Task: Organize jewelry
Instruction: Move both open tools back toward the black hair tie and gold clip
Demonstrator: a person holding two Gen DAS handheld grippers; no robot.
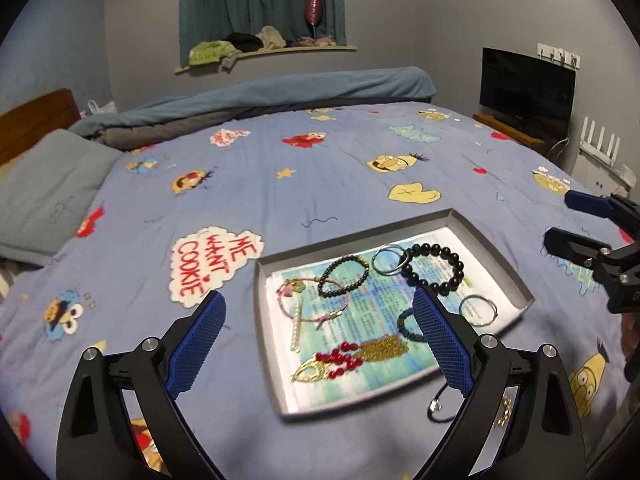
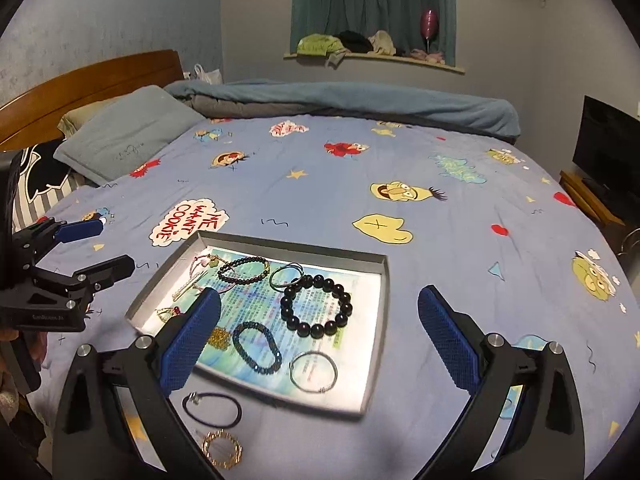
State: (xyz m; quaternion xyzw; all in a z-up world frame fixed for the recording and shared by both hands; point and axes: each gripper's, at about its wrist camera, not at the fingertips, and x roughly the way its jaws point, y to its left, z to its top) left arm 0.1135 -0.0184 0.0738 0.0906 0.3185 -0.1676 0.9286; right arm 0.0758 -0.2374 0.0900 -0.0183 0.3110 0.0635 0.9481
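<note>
A shallow grey tray (image 1: 498, 258) (image 2: 378, 328) lies on the bed with several jewelry pieces: a large black bead bracelet (image 1: 434, 268) (image 2: 316, 306), a small dark bead bracelet (image 1: 344, 276) (image 2: 244, 270), silver rings (image 2: 314, 372), a red and gold necklace (image 1: 348, 358). A black cord bracelet (image 2: 212, 410) and a gold bracelet (image 2: 222, 448) lie on the cover outside the tray's near edge. My left gripper (image 1: 320, 316) is open and empty over the tray. My right gripper (image 2: 320, 312) is open and empty over the tray.
The bed has a blue cartoon-print cover (image 1: 280, 200). A grey pillow (image 1: 48, 196) and wooden headboard (image 2: 80, 84) are at the left, a rolled blanket (image 1: 280, 96) at the back, a TV (image 1: 526, 88) at the right.
</note>
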